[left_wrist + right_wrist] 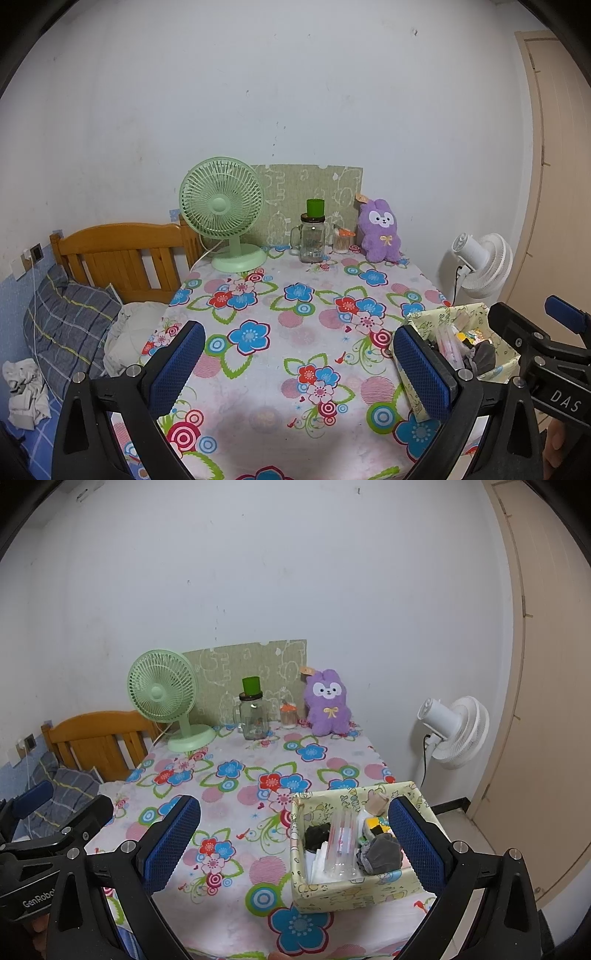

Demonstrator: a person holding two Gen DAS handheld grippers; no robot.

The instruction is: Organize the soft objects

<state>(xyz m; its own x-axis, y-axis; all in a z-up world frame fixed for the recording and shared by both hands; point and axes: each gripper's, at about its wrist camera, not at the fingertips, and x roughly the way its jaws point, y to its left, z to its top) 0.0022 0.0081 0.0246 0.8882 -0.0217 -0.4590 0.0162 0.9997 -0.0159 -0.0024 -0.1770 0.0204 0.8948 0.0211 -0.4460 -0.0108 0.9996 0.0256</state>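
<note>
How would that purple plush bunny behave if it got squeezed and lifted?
The fuzzy purple plush bunny probably squashes and flops, being soft pile. It likely weighs little. Leaning on the green patterned board, it may topple if nudged.

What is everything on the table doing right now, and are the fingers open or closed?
Left gripper: fingers open, holding nothing.
Right gripper: fingers open, holding nothing.
Purple plush bunny: sitting upright against the wall.
Storage box: open-topped, filled with small items.
Glass jar: upright, lid on, green cup on top.
Green fan: upright; spinning or not, cannot tell.
</note>
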